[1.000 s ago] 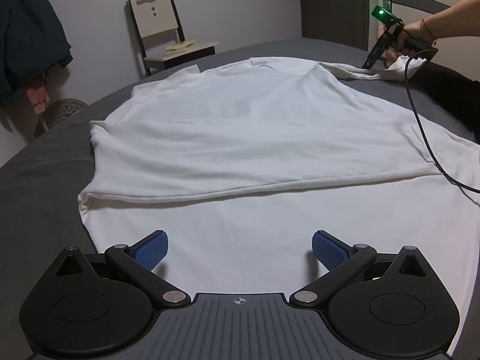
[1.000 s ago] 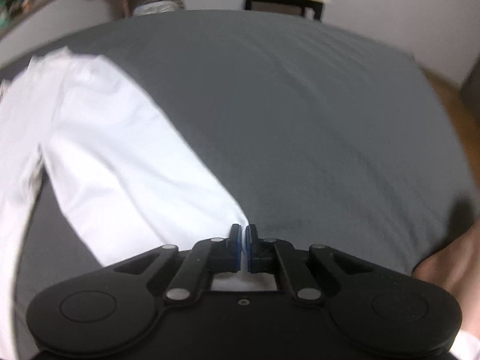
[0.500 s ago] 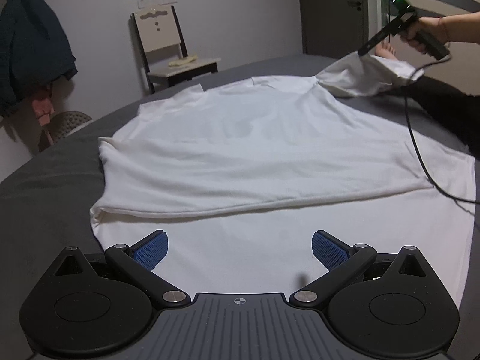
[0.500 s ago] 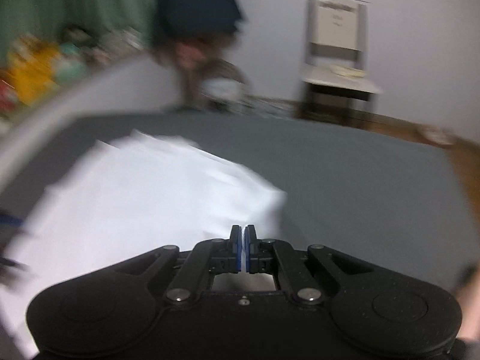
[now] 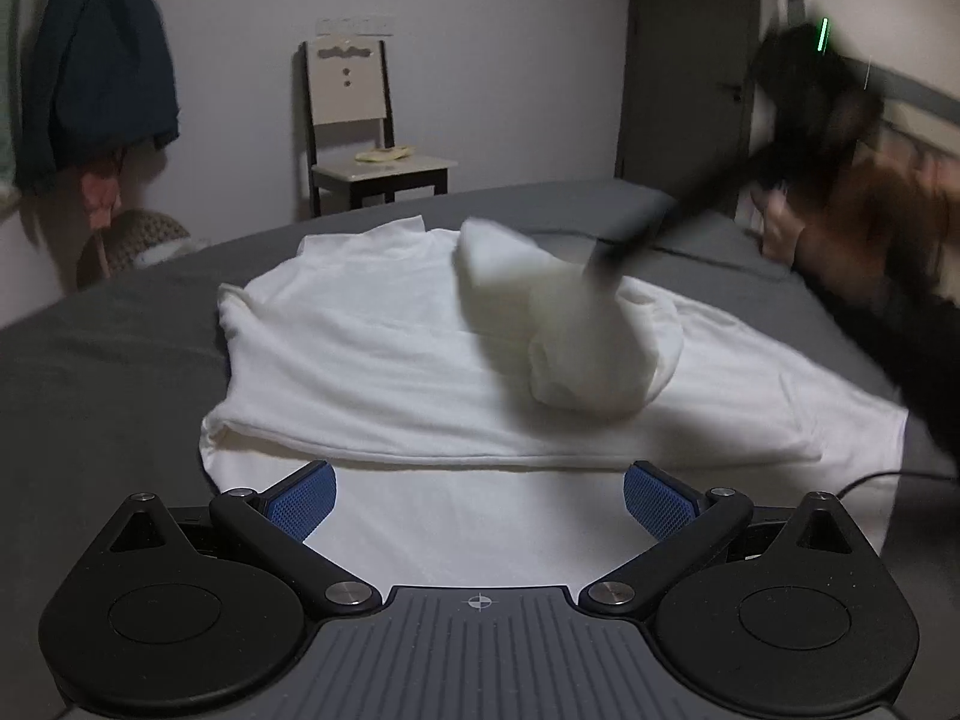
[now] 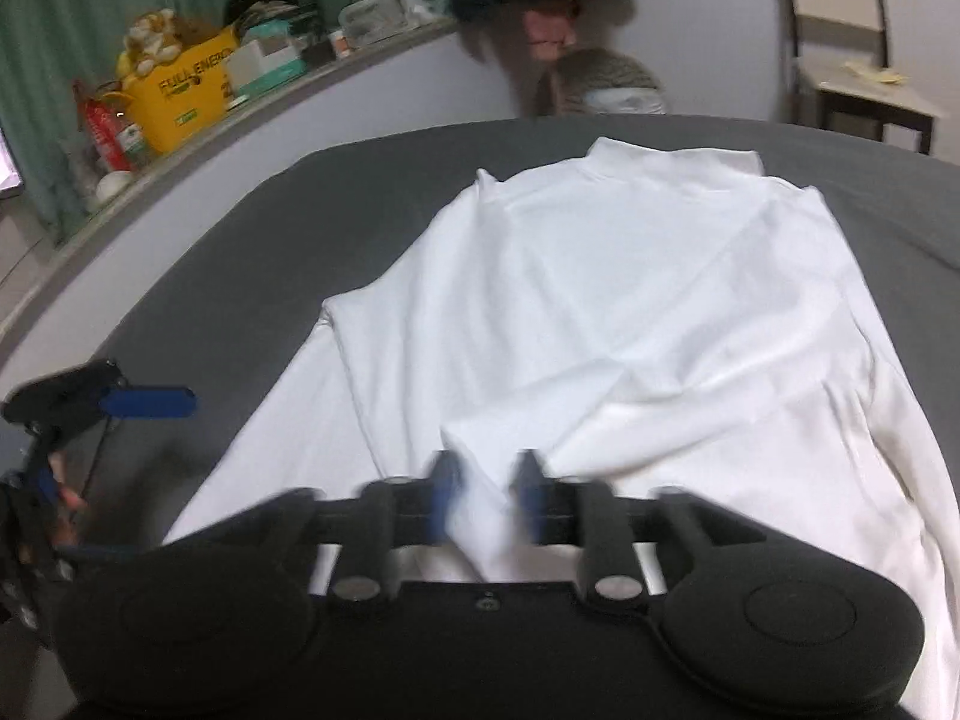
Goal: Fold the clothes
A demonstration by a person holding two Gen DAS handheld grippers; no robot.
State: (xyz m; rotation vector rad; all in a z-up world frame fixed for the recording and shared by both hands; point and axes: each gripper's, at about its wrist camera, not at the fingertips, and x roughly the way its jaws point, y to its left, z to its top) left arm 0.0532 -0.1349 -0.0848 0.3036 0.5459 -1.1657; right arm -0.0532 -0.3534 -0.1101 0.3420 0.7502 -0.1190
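White shirt (image 6: 630,312), just one, lay across the grey bed (image 6: 252,228), bare sheet open on every side. I counted two grippers. My left gripper (image 5: 480,504) hung wide and empty over the near hem. My right gripper (image 6: 480,495) was opening, a fold of the sleeve (image 5: 570,336) standing loose between the pads, which no longer pinched it. A second earlier that sleeve stretched out toward the far edge; now it sat bunched over the shirt's middle. One chair (image 5: 360,138) stood by the wall.
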